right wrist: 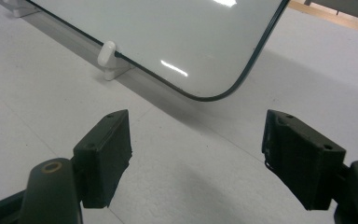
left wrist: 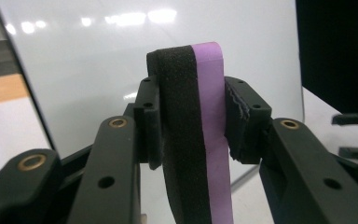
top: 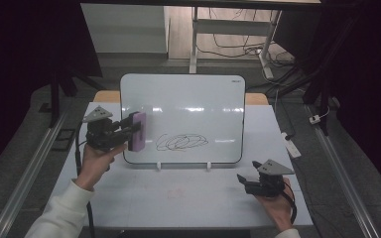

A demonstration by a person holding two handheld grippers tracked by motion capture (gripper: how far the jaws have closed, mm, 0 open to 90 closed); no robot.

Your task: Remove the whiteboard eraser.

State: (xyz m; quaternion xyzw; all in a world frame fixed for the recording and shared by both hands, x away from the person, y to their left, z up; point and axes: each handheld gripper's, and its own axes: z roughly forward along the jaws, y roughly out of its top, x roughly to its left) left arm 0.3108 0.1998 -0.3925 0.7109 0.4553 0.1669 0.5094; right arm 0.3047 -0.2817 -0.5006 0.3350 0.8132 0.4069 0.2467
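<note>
- Fingers (left wrist: 242,121) of left gripper (top: 127,130) pinch eraser (top: 138,131) at whiteboard (top: 188,101) left edge; right gripper (top: 247,182) spread wide, w/ nothing between, off board's lower right corner.
- Eraser prob. light, soft felt; grip mid-body.

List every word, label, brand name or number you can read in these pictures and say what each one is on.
No text is readable.
Whiteboard: a small dark mark at its top right corner, perhaps a brand label, too small to read.
Black marker scribble on the whiteboard: loops, no letters or numbers.
Purple eraser held by the left gripper: no print visible.

Purple eraser (top: 138,131) against scribbled whiteboard (top: 188,99)
</note>
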